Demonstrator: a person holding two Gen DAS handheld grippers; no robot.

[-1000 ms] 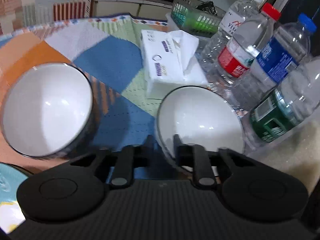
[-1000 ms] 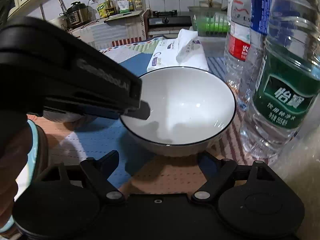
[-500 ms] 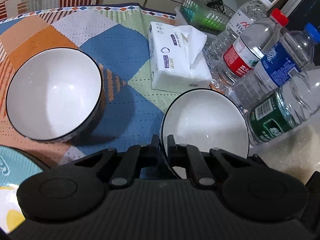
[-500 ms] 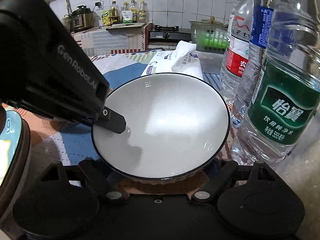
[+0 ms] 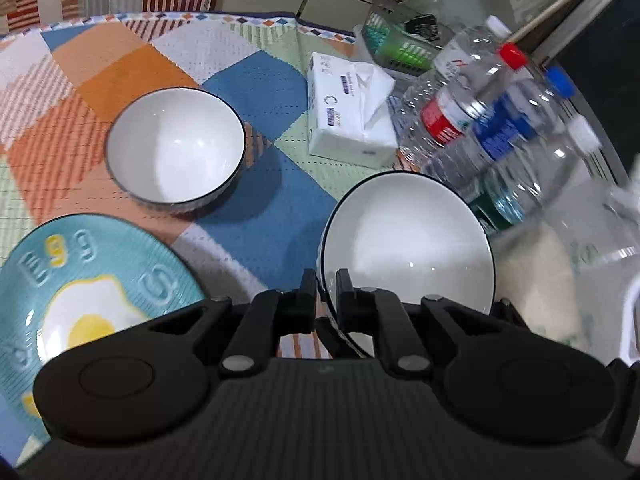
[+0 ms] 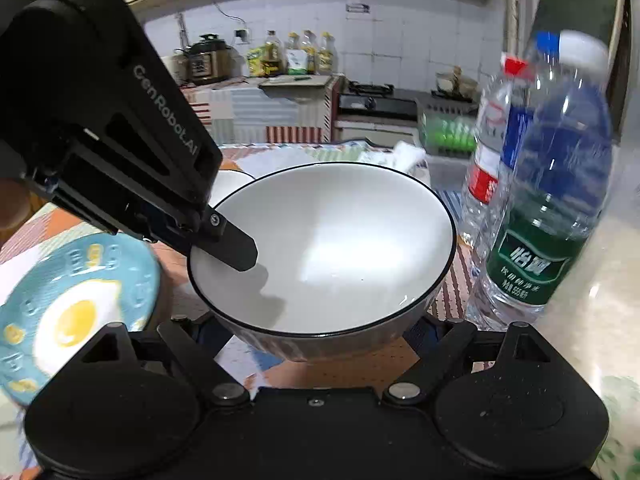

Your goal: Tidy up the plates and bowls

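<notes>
Crowding the bowl (image 5: 408, 236): water bottles (image 5: 480, 128).

Left gripper (image 5: 323, 285) jaws clamped on white bowl's (image 5: 408, 240) rim, beside second bowl (image 5: 175, 145), egg plate (image 5: 80, 280).

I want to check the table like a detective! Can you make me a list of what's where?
Surface: patchwork cloth, partly covered.
Job's things: held bowl, second bowl on the cloth, egg plate nearest the camera.
Clutter: tissue pack, water bottles, green basket.
Grippers: left gripper shut on the held bowl's rim; right gripper open around that bowl.
Cables: nothing seen.
Surroundings: kitchen counter, oil bottles, stove.
</notes>
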